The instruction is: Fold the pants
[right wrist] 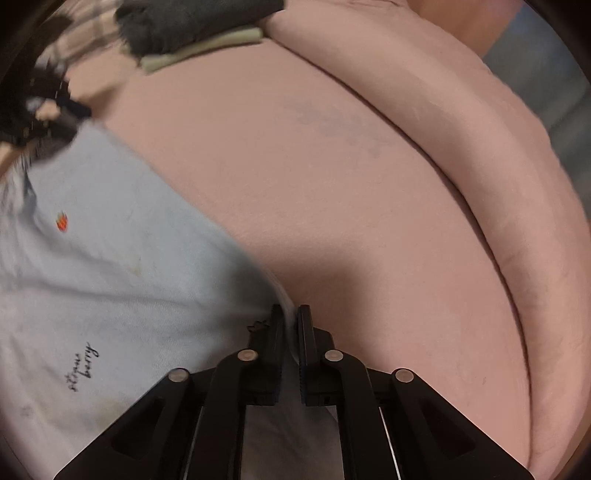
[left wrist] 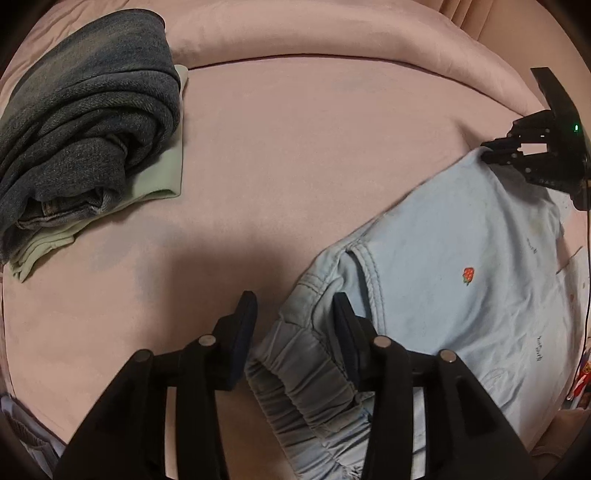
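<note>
Light blue pants (left wrist: 461,266) with a small strawberry print lie on the pink bed surface (left wrist: 295,147), folded lengthwise, elastic waistband near my left gripper. My left gripper (left wrist: 295,310) is open, its jaws set on either side of the waistband edge. My right gripper (right wrist: 291,314) is shut on the far edge of the pants (right wrist: 110,258); it also shows in the left wrist view (left wrist: 517,151) at the pants' far corner. The left gripper appears blurred at the upper left of the right wrist view (right wrist: 40,114).
A pile of folded dark denim jeans (left wrist: 85,122) on a pale green folded garment (left wrist: 162,181) sits at the far left of the bed. A pink cushion rim (left wrist: 332,33) curves along the back. A thin cable (left wrist: 587,258) hangs at the right edge.
</note>
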Demonstrator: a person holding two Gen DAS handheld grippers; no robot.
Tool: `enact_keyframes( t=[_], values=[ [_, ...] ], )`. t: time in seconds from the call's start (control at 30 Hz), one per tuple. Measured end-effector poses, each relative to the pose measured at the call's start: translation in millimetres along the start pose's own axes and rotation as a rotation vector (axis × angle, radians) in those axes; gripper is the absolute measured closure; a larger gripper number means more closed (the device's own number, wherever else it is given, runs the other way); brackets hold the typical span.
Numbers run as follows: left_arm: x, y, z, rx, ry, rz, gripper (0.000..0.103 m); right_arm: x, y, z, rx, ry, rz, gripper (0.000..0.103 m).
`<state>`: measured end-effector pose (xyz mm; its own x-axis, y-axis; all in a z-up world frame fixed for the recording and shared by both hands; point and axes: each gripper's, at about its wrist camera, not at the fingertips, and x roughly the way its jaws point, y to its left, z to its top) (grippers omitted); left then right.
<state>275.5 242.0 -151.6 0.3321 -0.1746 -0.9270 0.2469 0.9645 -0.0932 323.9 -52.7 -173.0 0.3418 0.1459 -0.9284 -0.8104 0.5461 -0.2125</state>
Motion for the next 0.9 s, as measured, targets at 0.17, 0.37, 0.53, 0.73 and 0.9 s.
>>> enact_keyframes(
  t=[0.17, 0.37, 0.53, 0.73, 0.9],
  values=[
    [20, -6, 11, 0.05, 0.069, 0.008, 0.05, -1, -9, 6, 0.032, 0.067, 0.015, 0.055],
    [9, -23, 11, 0.091, 0.06, -0.003, 0.082, 4, 7, -11, 0.085, 0.089, 0.083, 0.086],
    [-11, -40, 5, 0.077, 0.02, 0.067, 0.088, -24, 27, -27, 0.018, 0.083, -0.026, 0.096],
    [-76, -88, -20, 0.089, -0.139, 0.149, 0.089, -93, 62, -50, 0.022, -0.052, -0.172, 0.096],
    [-127, -122, -61, 0.14, -0.265, 0.217, 0.09, -160, 92, -95, 0.018, -0.181, -0.254, 0.097]
  ],
)
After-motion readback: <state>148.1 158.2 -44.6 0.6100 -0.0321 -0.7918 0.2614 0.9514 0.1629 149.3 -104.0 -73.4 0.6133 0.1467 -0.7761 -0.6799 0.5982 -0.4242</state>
